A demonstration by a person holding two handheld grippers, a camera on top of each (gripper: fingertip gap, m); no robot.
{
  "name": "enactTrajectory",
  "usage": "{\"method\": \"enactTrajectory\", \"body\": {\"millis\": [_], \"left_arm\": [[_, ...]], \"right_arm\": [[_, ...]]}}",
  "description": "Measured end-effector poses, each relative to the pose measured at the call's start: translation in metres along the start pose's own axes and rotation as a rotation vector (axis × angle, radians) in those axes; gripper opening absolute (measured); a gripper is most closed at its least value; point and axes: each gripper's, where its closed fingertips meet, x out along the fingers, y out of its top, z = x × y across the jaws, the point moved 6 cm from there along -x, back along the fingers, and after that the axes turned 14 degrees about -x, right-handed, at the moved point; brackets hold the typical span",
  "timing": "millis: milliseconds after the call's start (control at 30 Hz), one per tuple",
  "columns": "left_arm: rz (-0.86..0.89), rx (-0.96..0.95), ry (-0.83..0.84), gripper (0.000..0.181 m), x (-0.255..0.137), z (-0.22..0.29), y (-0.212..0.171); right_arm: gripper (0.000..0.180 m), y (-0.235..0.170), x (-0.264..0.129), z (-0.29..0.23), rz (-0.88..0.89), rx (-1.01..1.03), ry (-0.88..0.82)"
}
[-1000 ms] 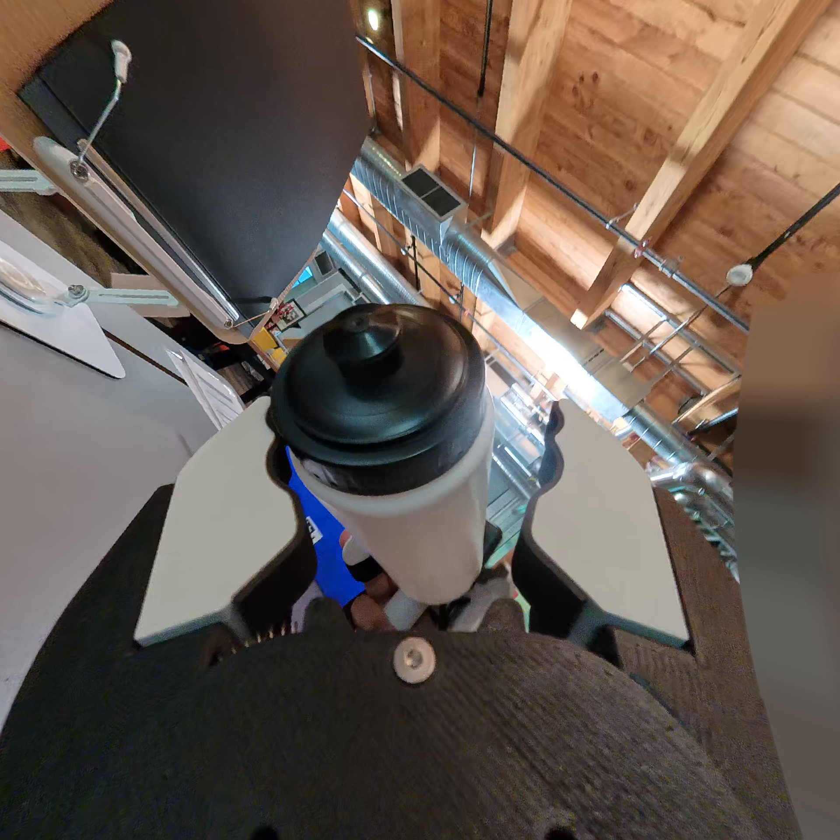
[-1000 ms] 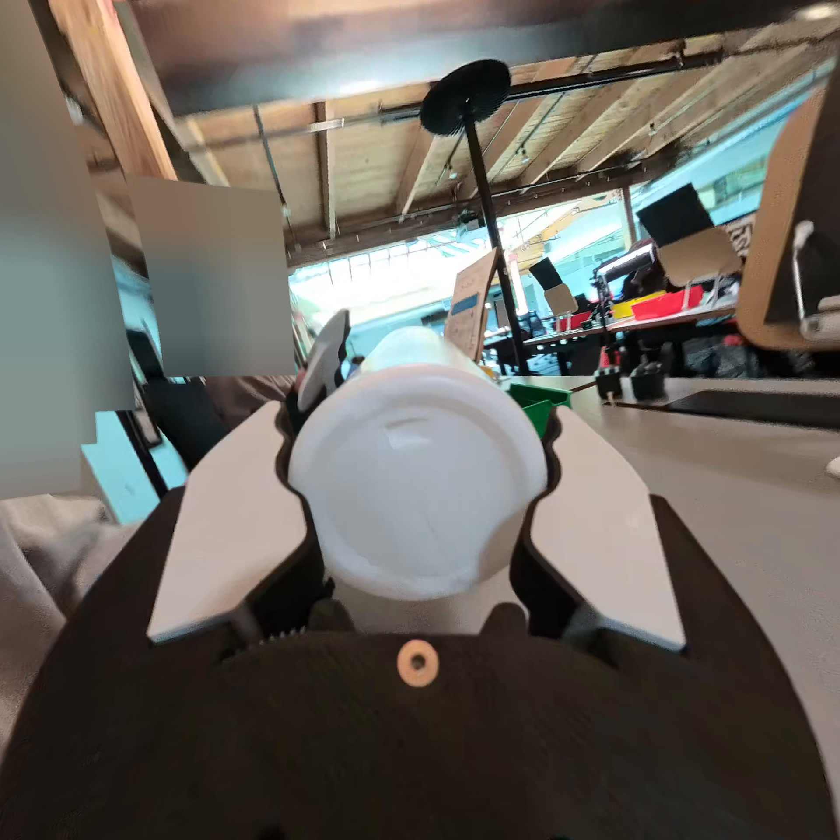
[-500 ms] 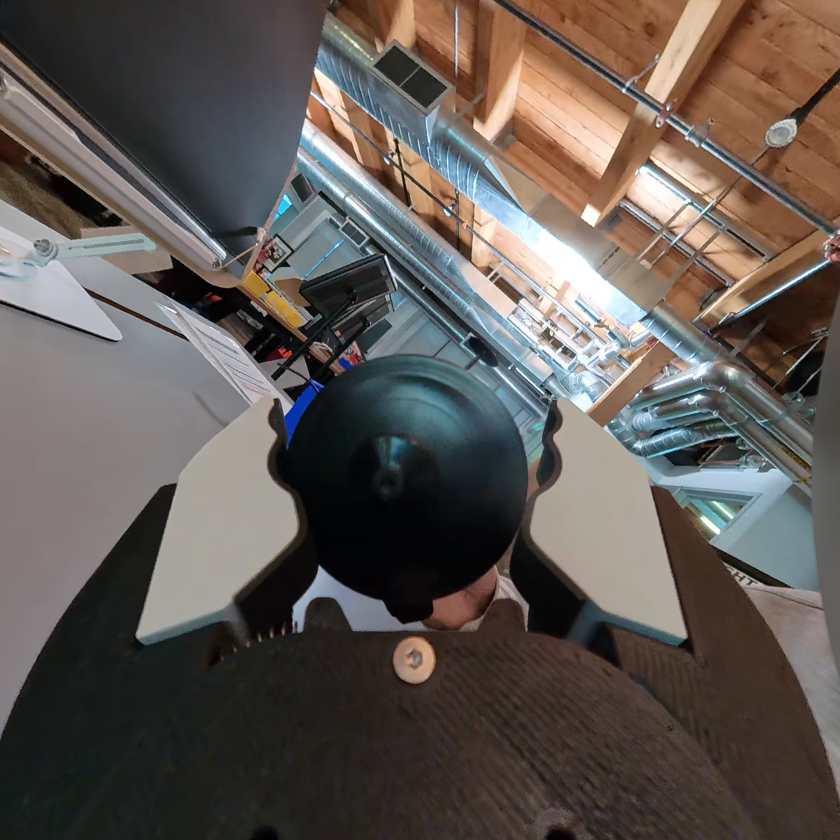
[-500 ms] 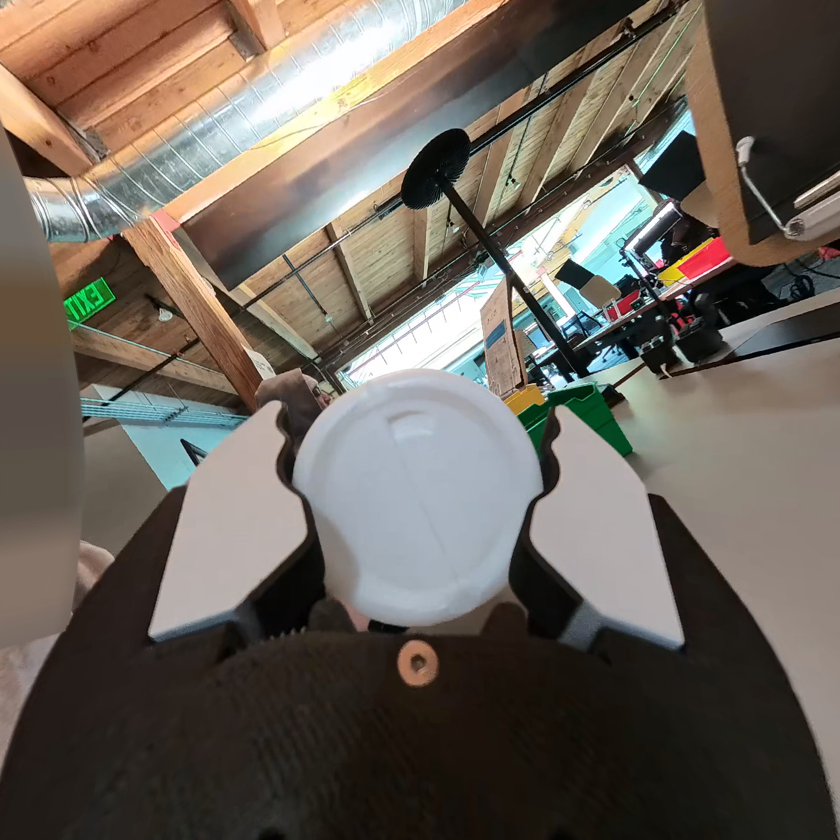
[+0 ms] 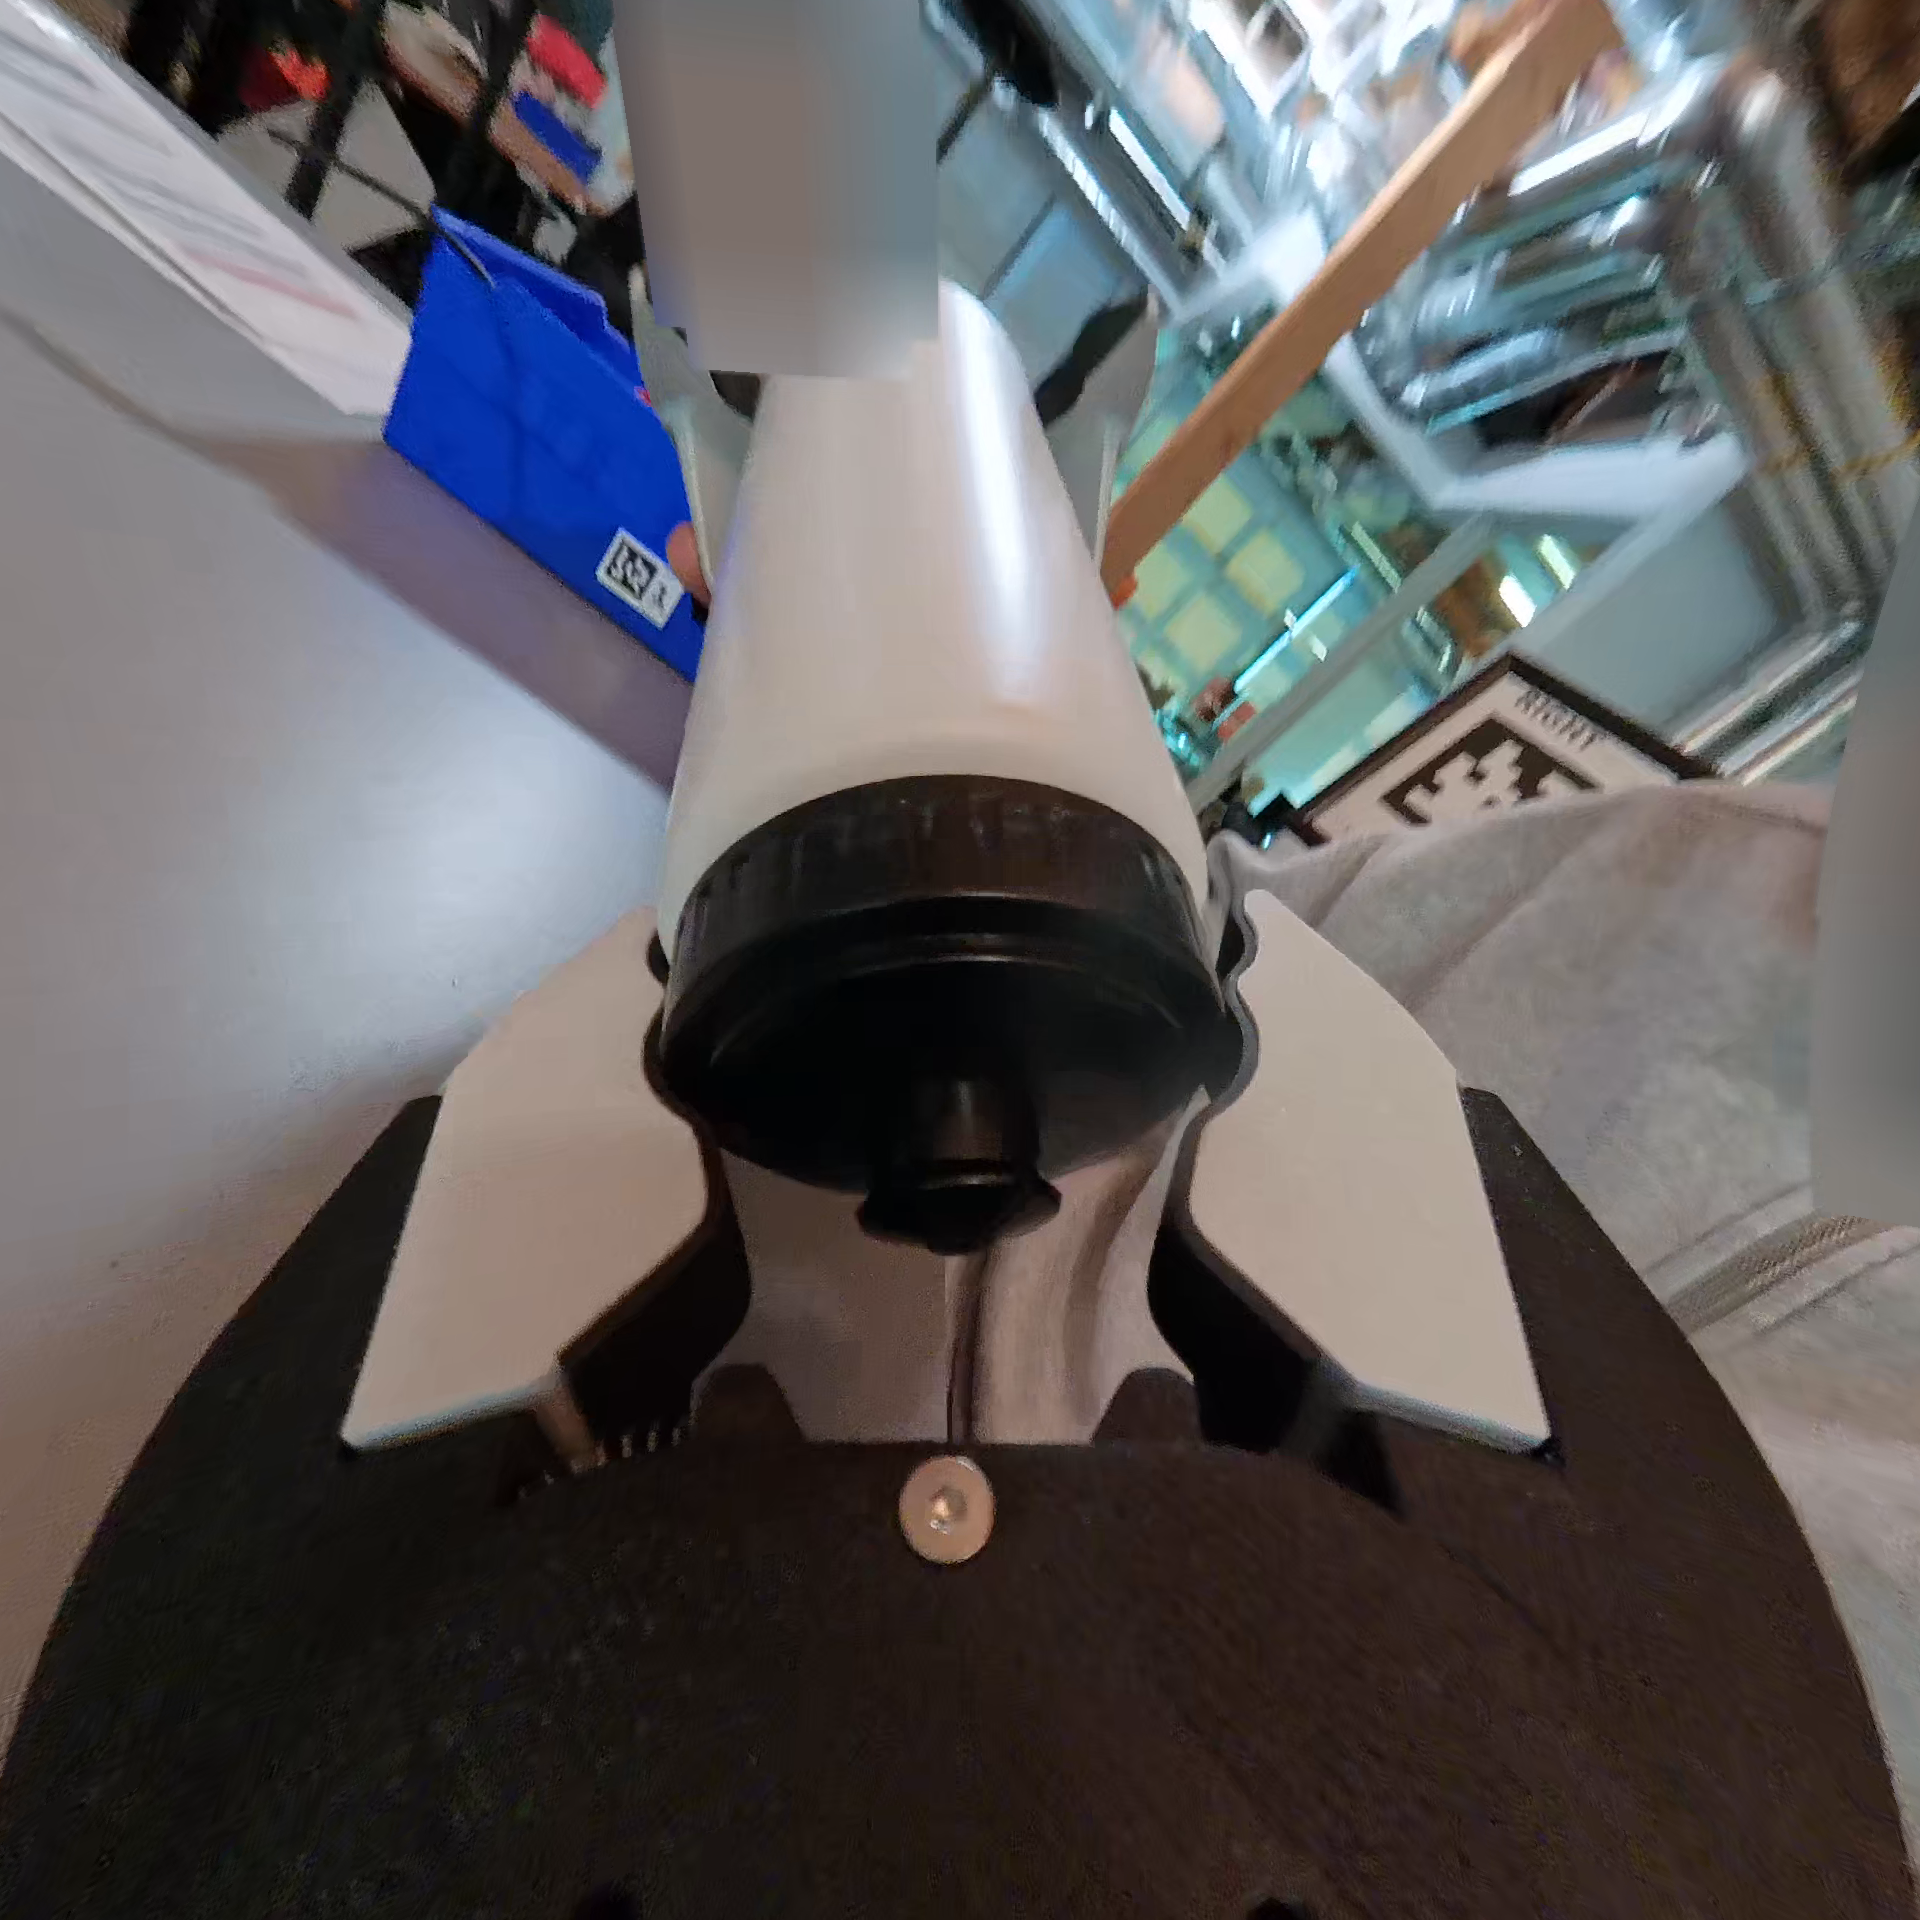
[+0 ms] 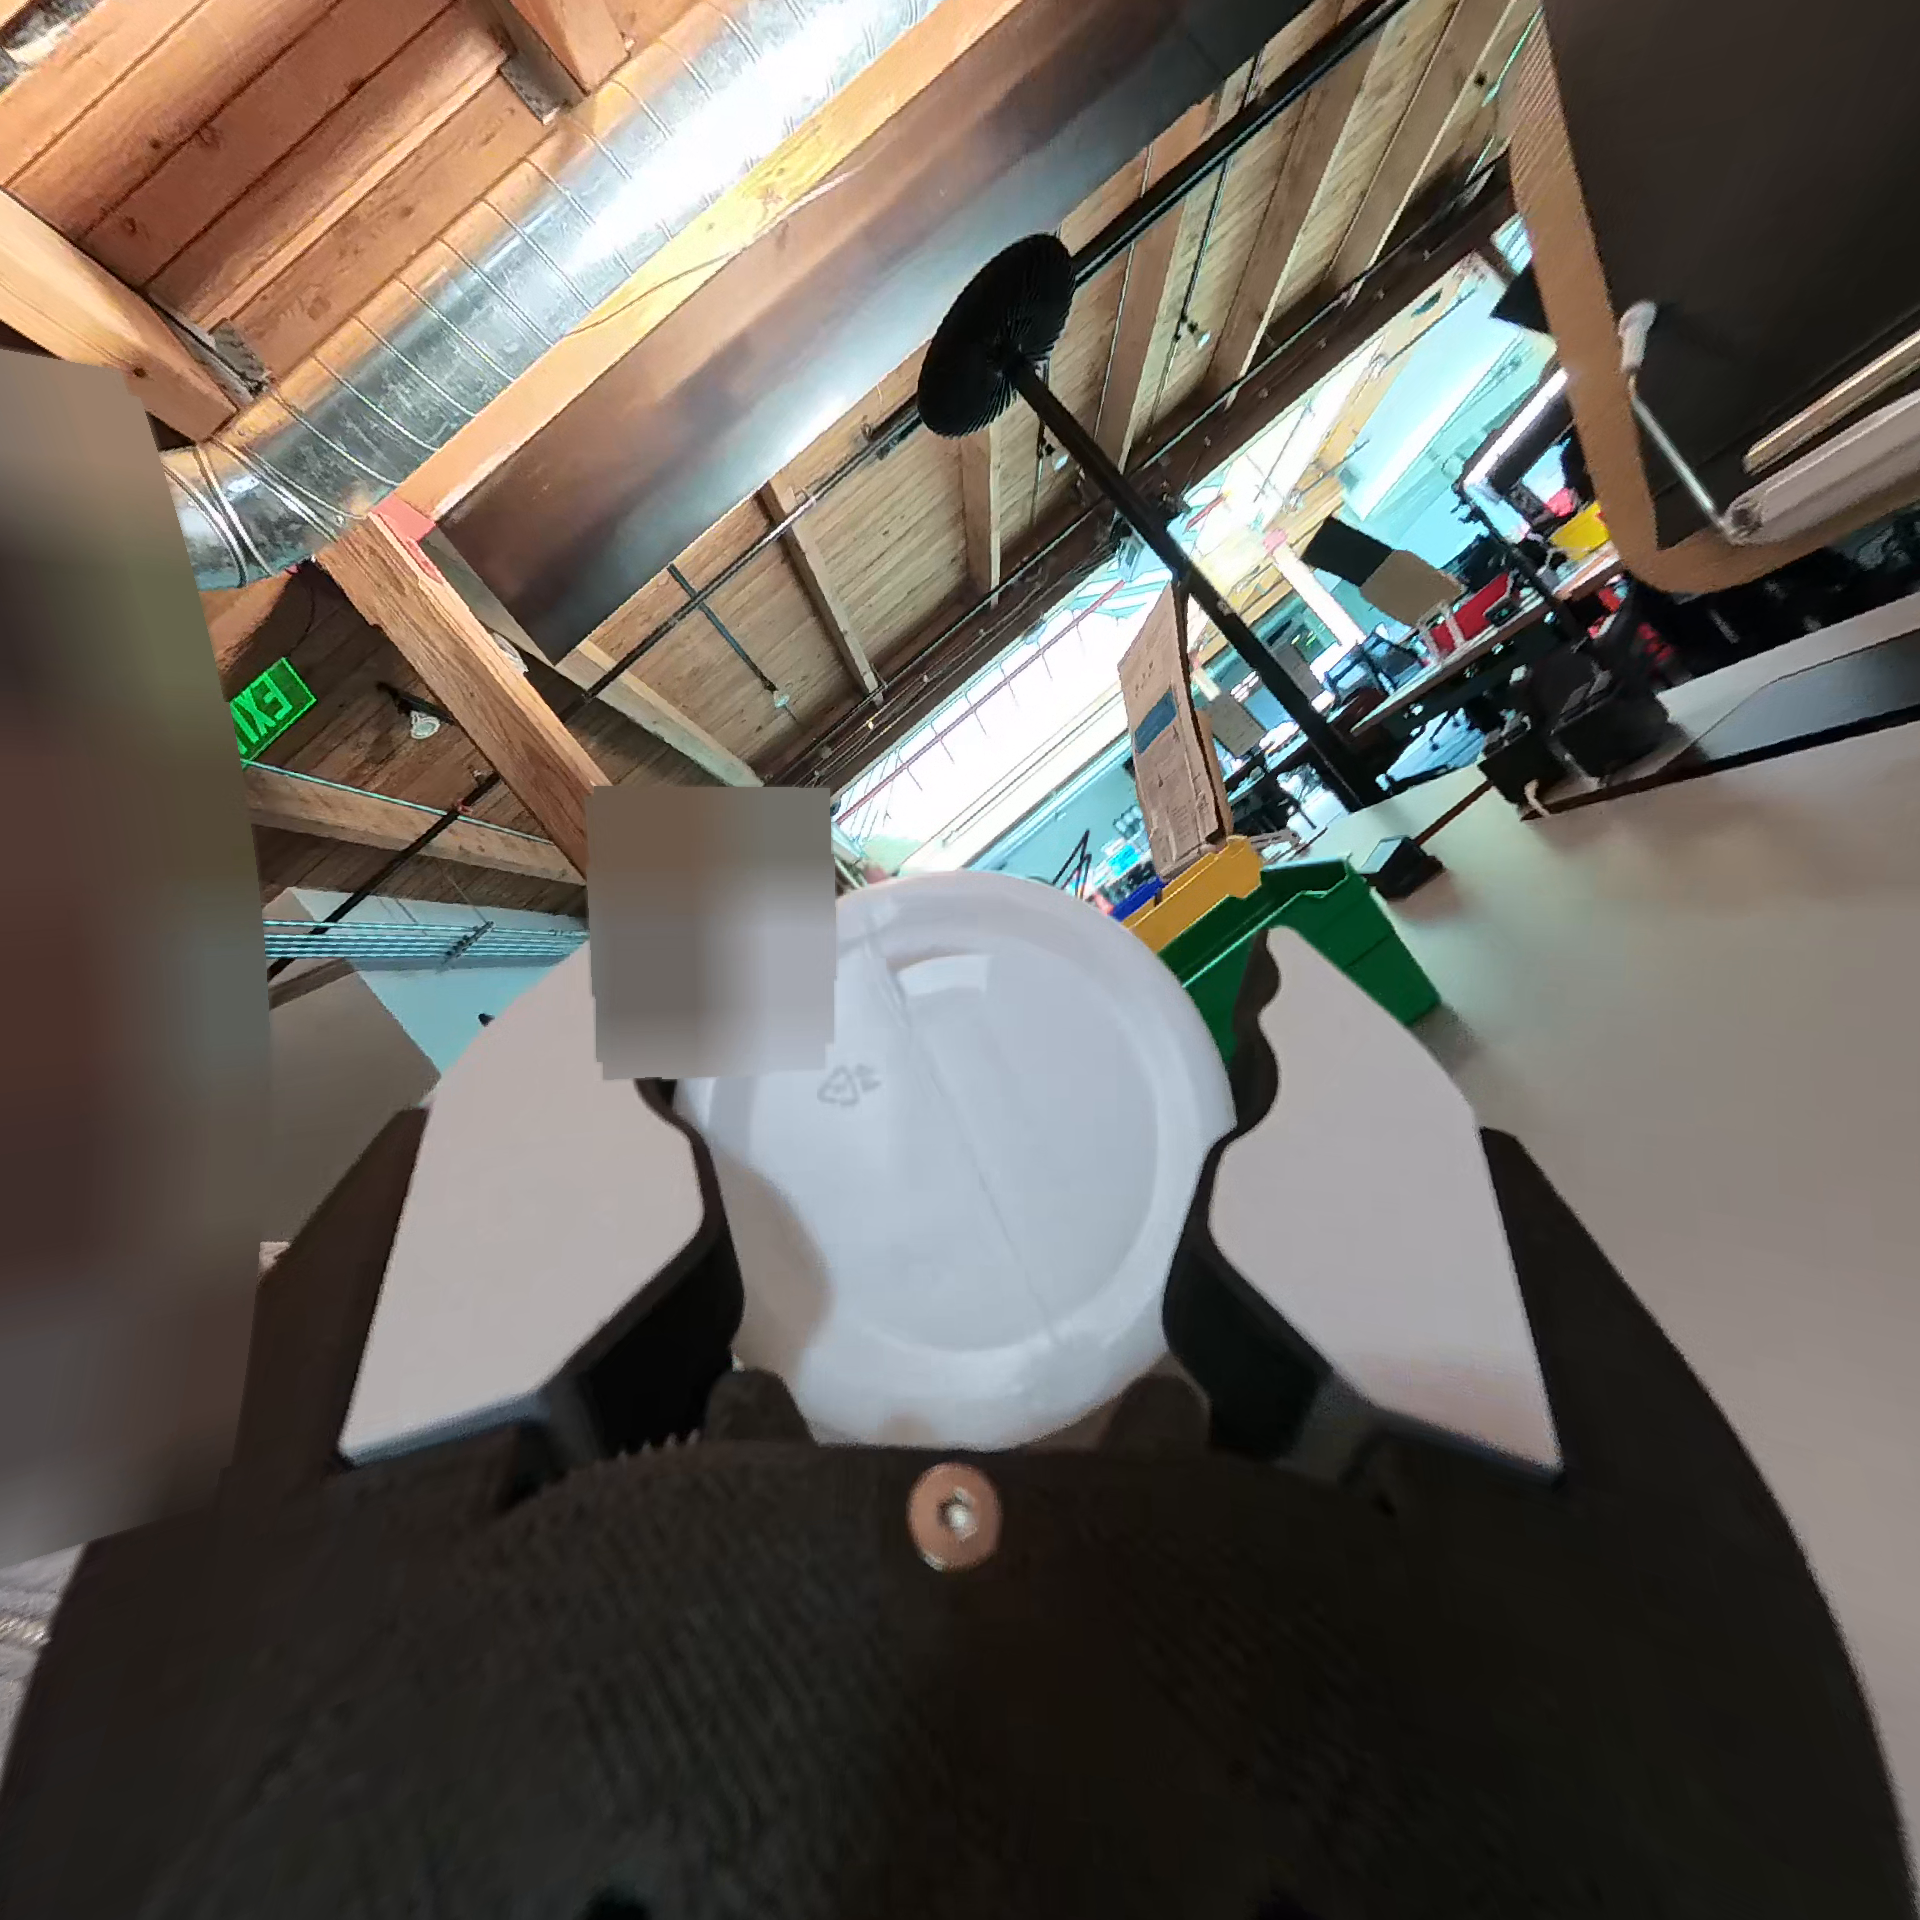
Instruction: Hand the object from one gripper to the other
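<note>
The white bottle (image 5: 904, 582) spans both grippers. The left gripper (image 5: 945, 997) pinches its black cap (image 5: 935, 997); the right gripper (image 6: 956, 1122) pinches its base (image 6: 966, 1174), which bears a small moulded recycling mark. A blurred patch hides the bottle's far end. A coded sticker marks the blue bin (image 5: 520, 416) at far left.

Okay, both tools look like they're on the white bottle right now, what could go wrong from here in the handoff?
1. The left tool grips only the black cap end of the white bottle; if the right tool lets go, the long body may tip or slip.
2. The right tool holds the smooth base end, so it may slide.
3. With both clamped, pulling apart could strain the cap.
</note>
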Motion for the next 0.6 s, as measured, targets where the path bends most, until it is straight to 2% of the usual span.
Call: {"method": "enactTrajectory", "body": {"millis": [167,333,500,600], "left_arm": [[-0.082,-0.005,0.018,0.095,0.004,-0.005,-0.009],[-0.128,-0.016,0.033,0.094,0.009,-0.006,-0.014],[-0.100,-0.033,0.016,0.093,0.016,-0.006,-0.016],[-0.041,-0.073,-0.022,0.092,0.019,-0.005,-0.013]], "right_arm": [[0.105,0.000,-0.001,0.004,-0.056,0.021,0.008],[0.105,0.004,-0.001,0.005,-0.025,0.033,-0.010],[0.105,0.012,-0.001,0.005,0.040,0.018,-0.025],[0.111,0.015,-0.001,0.005,0.059,-0.007,-0.047]]}}
